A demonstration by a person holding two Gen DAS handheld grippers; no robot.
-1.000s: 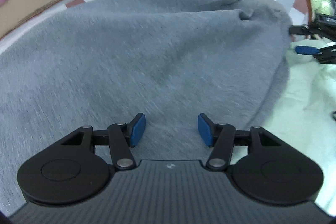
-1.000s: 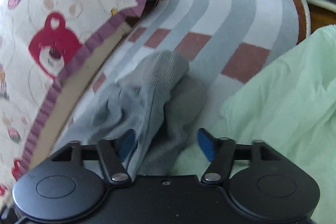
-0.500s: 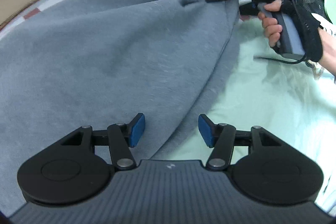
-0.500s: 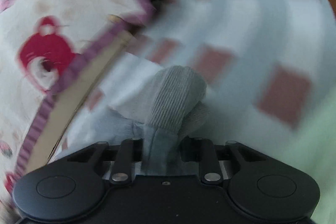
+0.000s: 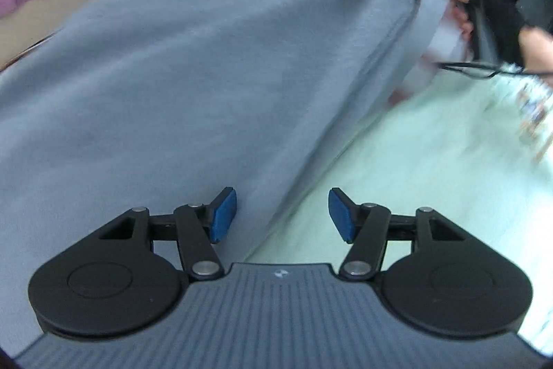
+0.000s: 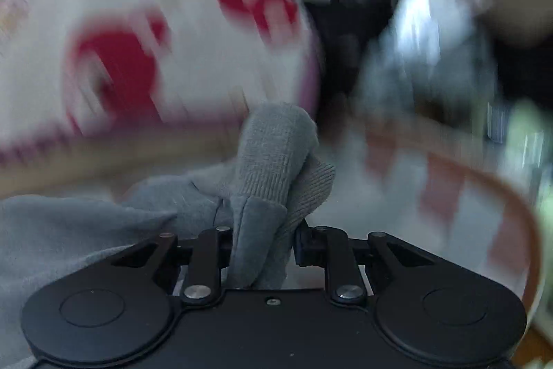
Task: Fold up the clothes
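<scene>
Since a second ago my right gripper has gone from wide apart around the cuff to clamped on it, and the sweater now rises toward the far right, where earlier it lay slack on the striped mat; the jaws are closing a last trace with the ribbed cloth pinched between them. My left gripper hovers with its pads apart; the sweater's edge runs between them, yet neither pad presses on it, so I call it empty.

I judge this the sleeve fold, early in the task: the cuff is caught and being carried across the body, which lies spread on the green sheet. Next I need to draw the sleeve over the grey panel and lay it flat; the left could pin the near edge so the body does not drag.

From the left wrist I see the whole grey spread, the right tool at far right and the hand on its grip; the right wrist shows only the pinched cuff, sharp against heavy blur, which confirms the hold that the left view leaves unclear.
</scene>
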